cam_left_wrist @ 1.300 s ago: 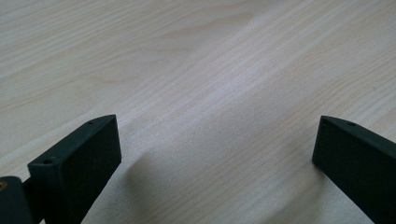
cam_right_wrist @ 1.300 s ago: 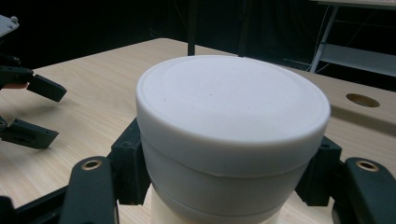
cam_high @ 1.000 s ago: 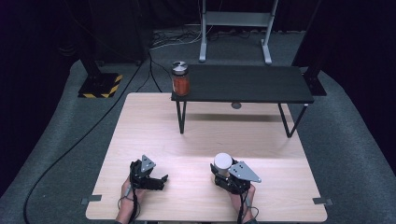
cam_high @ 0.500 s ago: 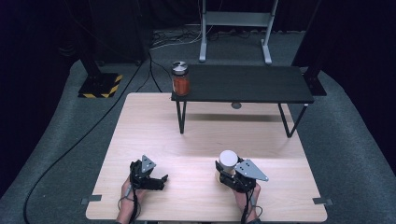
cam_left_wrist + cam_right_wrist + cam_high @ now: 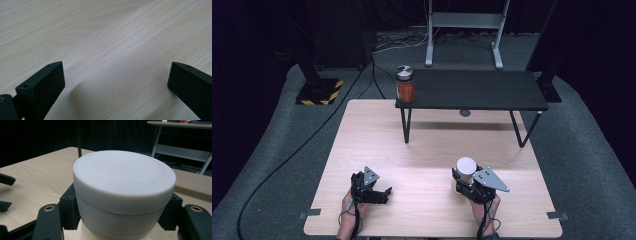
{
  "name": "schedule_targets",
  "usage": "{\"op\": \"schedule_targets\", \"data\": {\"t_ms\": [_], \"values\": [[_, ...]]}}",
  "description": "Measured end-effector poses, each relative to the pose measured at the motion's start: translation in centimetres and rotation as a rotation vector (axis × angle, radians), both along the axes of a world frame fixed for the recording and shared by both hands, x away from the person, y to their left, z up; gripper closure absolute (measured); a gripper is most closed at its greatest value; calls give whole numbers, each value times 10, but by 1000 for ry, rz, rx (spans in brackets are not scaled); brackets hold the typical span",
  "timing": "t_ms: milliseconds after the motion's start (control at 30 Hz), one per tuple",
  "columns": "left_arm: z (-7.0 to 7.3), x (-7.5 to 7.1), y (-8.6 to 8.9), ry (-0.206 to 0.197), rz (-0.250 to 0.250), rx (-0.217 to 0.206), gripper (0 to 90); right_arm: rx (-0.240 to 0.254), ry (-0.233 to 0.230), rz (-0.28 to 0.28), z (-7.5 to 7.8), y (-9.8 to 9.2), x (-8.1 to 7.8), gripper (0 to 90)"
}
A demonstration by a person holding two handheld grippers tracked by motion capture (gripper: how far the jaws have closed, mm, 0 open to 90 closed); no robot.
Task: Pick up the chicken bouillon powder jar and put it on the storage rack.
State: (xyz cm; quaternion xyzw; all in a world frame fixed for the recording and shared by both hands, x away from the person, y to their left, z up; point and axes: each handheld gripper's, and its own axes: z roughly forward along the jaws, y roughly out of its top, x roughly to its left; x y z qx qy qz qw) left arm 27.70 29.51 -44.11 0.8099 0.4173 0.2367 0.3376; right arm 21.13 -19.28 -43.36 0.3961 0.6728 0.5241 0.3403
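Observation:
A white round jar [image 5: 465,166] with a white lid [image 5: 123,173] is held in my right gripper [image 5: 464,177], whose black jaws press on its sides below the lid, a little above the wooden table [image 5: 432,150] near the front right. My left gripper [image 5: 384,192] rests low at the front left with its jaws wide apart over bare wood [image 5: 117,57] and nothing between them. A glass jar with red contents and a metal lid [image 5: 405,84] stands on the left end of the black bench [image 5: 472,90] at the far side.
The black bench spans the back of the table on thin legs [image 5: 405,125]. Cables [image 5: 287,160] trail over the grey floor at the left. A yellow-and-black striped base [image 5: 318,92] and a metal stand [image 5: 462,30] lie beyond the table.
My right gripper has lifted the white jar slightly and carried it a little to the right. The left gripper has stayed in place.

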Motion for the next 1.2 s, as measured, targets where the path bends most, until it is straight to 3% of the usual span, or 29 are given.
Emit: {"op": "schedule_targets", "data": {"t_ms": [700, 1200], "values": [[0, 0, -1, -2, 5, 3, 5, -20, -3, -95, 11, -27, -7, 332], [-1, -3, -3, -14, 7, 8, 5, -19, -29, -195, 23, -53, -16, 332]]}}
